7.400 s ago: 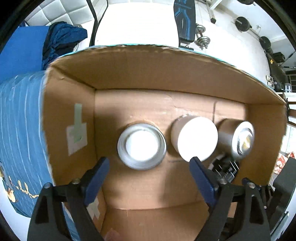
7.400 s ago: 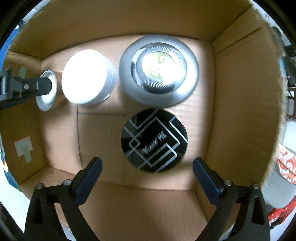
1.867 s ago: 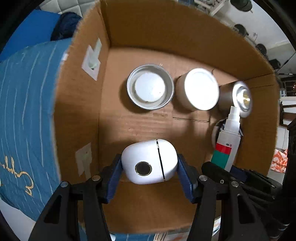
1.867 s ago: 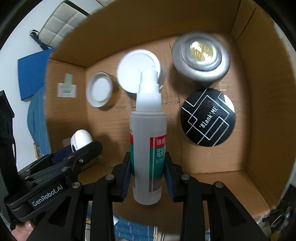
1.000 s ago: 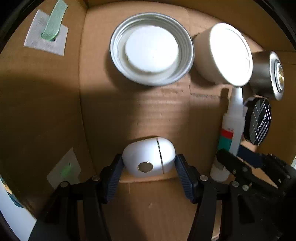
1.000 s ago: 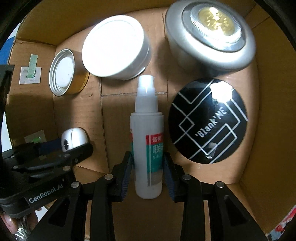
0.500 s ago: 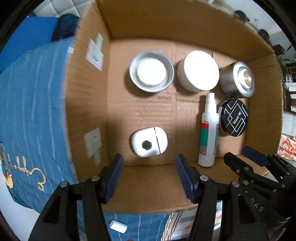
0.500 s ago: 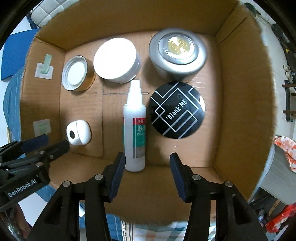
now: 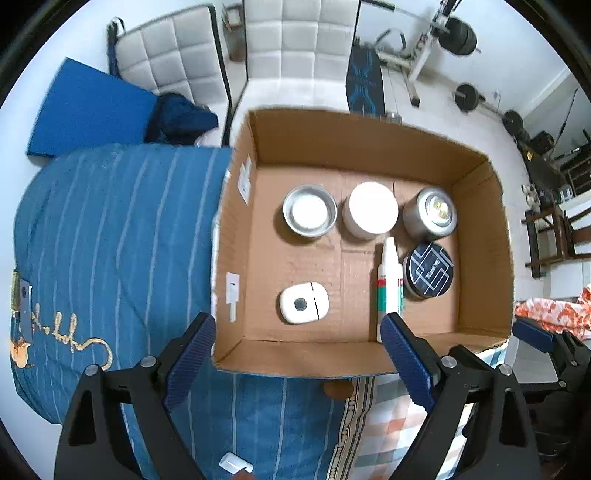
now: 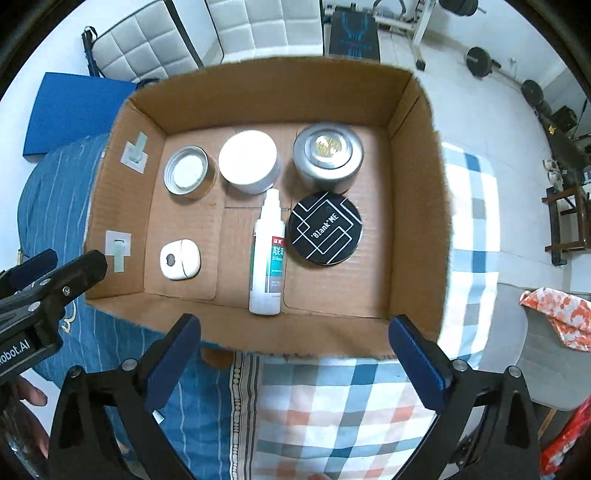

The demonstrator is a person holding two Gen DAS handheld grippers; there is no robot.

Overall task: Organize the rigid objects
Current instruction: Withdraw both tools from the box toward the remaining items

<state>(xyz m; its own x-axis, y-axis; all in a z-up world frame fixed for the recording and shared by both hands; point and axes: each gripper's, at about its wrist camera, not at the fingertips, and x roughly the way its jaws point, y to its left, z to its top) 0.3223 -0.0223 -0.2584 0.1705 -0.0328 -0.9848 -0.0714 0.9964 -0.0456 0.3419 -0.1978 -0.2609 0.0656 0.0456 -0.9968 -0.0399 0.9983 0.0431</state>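
Observation:
An open cardboard box [image 9: 236,206] [image 10: 413,206] stands on a blue striped bedspread. On its floor lie a white pod case [image 9: 303,303] [image 10: 180,259], a white spray bottle [image 9: 388,284] [image 10: 269,254], a black round tin [image 9: 429,270] [image 10: 324,233], an open metal tin [image 9: 309,210] [image 10: 187,173], a white round jar [image 9: 372,208] [image 10: 248,160] and a silver round tin [image 9: 433,216] [image 10: 328,157]. My left gripper [image 9: 297,354] is open and empty above the box's near wall. My right gripper [image 10: 294,349] is open and empty, also above the near wall.
The blue bedspread [image 9: 110,240] lies left of the box, a checked cloth [image 10: 332,413] in front and to the right. A small white object [image 9: 234,463] lies on the bed near the left gripper. White padded chairs [image 10: 258,26] and gym weights [image 9: 461,37] stand beyond the box.
Both grippers, having let go of the pod case and the spray bottle, have drawn back up and out of the box with their jaws wider apart. The objects in the box have not moved.

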